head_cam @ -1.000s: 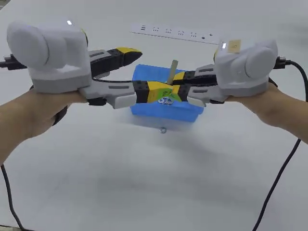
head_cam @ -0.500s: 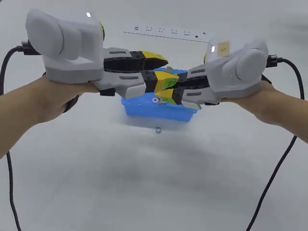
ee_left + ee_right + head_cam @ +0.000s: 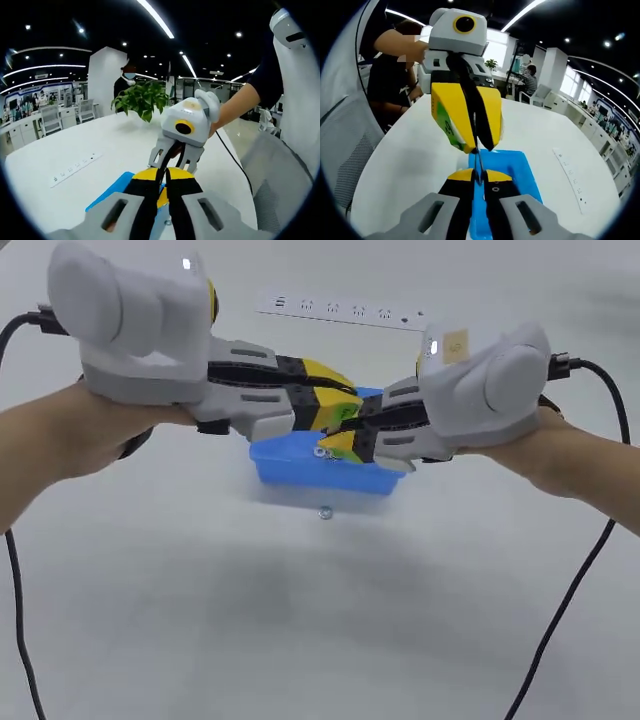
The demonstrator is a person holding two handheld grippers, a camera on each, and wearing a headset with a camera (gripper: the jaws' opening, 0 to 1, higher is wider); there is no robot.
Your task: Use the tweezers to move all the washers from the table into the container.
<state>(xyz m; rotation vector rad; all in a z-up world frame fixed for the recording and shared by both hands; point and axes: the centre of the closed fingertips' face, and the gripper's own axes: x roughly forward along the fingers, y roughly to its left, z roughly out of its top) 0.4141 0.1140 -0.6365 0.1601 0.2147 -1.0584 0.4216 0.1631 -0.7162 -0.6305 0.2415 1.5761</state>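
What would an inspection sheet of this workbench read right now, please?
Surface: white table, no spills seen.
Job's things: blue container holding washers; one loose washer on the table in front of it; tweezers, a thin strip between the two grippers' tips.
Clutter: white power strip behind the container.
Grippers: left gripper and right gripper meet tip to tip above the container, each with its jaws closed on the tweezers.
Cables: black cable trailing from the right gripper; second cable by the left arm.
Surroundings: open office, potted plant, mesh chair.
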